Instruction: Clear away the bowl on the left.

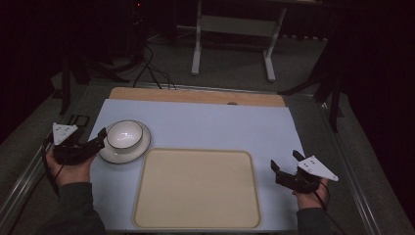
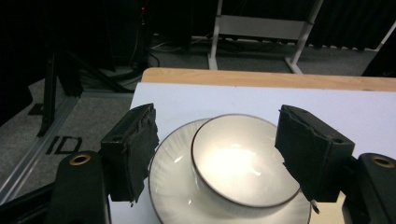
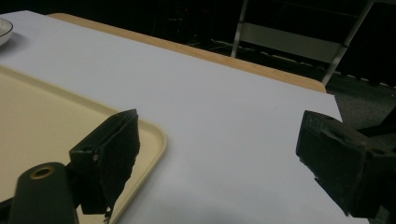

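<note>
A white bowl (image 1: 125,134) with a dark rim sits on a white plate (image 1: 123,153) at the left of the pale blue mat. My left gripper (image 1: 101,137) is open just left of the plate, its jaws pointing at the bowl (image 2: 243,161), which lies ahead between them on the plate (image 2: 175,186). A beige tray (image 1: 197,189) lies empty at the front middle. My right gripper (image 1: 285,163) is open at the right of the tray, over bare mat. In the right gripper view the tray's corner (image 3: 149,130) sits by one jaw, and nothing is between the jaws.
The wooden table edge (image 1: 195,96) runs along the back of the mat (image 1: 220,127). A white metal frame (image 1: 235,39) and cables stand on the dark floor beyond. Metal rails (image 1: 29,171) border the table's sides.
</note>
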The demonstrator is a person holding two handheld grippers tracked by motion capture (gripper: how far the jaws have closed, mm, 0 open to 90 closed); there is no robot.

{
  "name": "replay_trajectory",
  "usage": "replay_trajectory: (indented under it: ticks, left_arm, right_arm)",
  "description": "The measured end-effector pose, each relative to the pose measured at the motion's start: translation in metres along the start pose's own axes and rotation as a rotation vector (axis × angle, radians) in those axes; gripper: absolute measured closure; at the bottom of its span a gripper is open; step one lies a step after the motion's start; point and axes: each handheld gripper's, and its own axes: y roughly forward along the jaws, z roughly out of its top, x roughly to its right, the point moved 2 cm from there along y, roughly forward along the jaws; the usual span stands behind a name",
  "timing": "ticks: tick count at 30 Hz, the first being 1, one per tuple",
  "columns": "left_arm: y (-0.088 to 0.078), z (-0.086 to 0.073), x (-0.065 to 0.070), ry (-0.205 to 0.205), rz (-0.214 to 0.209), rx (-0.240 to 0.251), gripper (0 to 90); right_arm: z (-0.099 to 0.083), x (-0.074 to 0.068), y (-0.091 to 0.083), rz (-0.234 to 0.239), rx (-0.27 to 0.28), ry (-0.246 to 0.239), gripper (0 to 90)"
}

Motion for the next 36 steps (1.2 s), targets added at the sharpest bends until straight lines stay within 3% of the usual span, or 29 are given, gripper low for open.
replay_trajectory:
  ticks: [17, 36]
  left_arm:
    - [0.021, 0.010, 0.011, 0.044, -0.016, -0.016, 29.7]
    - [0.047, 0.006, 0.008, 0.037, -0.041, -0.057, 29.9]
  right_arm:
    - [0.002, 0.000, -0.003, -0.015, 0.022, -0.020, 13.1]
    - [0.002, -0.001, -0.003, -0.017, 0.026, -0.032, 13.1]
